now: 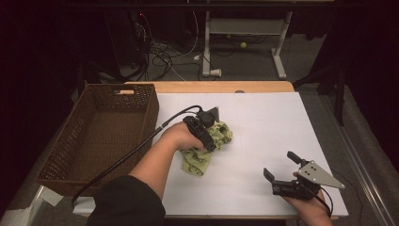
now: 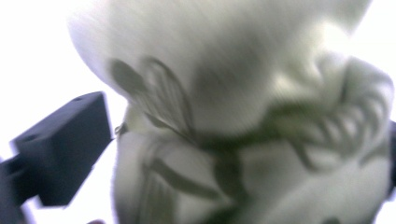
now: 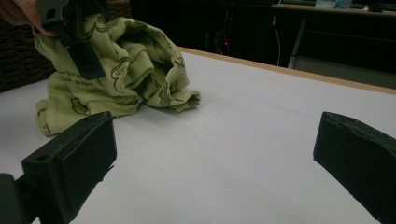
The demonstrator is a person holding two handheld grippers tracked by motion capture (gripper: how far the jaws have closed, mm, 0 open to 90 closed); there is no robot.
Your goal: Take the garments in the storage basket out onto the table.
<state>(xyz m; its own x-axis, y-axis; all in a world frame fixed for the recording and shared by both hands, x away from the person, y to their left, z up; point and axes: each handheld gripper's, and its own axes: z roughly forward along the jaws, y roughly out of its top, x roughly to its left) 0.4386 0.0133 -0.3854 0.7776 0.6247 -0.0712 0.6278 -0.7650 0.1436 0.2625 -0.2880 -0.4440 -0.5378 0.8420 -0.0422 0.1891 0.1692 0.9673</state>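
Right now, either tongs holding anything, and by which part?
Nothing held. Left tongs stand open around the crumpled green cloth, pads not pressing. Right tongs open over bare white table.

Tabletop, one, carrying all items below; places given from the cloth.

Cloth: bunched, lying on the tabletop left of its middle.

Basket: left of the cloth, near it but apart, at the tabletop's left edge and standing past that edge.

Left gripper: on top of the cloth, pointing down into it, the cloth between its spread fingers; the hand sits at the cloth's left side, the cable trailing off left and toward the near edge.

Right gripper: right of the cloth and nearer the person, well apart from it, just above the tabletop at the near right corner, fingers spread with nothing between them.
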